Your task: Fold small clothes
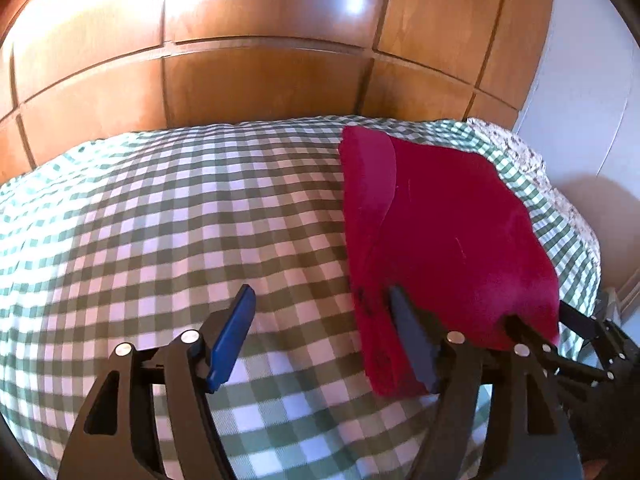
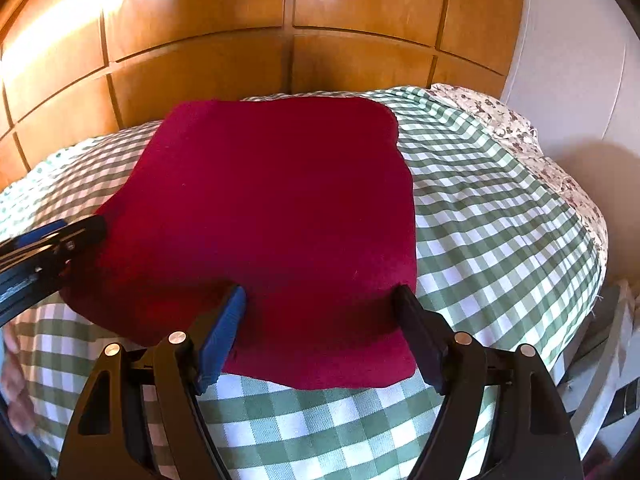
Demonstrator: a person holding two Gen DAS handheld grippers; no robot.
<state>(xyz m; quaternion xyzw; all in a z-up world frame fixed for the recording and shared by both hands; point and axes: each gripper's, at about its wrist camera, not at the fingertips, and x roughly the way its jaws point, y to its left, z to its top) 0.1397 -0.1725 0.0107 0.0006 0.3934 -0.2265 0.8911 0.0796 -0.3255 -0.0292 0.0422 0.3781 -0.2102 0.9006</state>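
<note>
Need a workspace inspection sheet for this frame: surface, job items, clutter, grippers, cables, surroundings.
Surface: bed with a green-and-white checked cover, lightly wrinkled; a floral fabric shows at its far right edge.
Job's things: one red garment, folded and lying flat on the cover; a folded-over flap shows along its left side in the left wrist view.
Clutter: nothing seen.
Grippers: left gripper open, one finger over the garment's edge, the other over bare cover. Right gripper open, jaws apart over the garment's near edge, not pinching it.
Cables: nothing seen.
Surroundings: wooden panelled wall behind the bed; white wall to the right.
</note>
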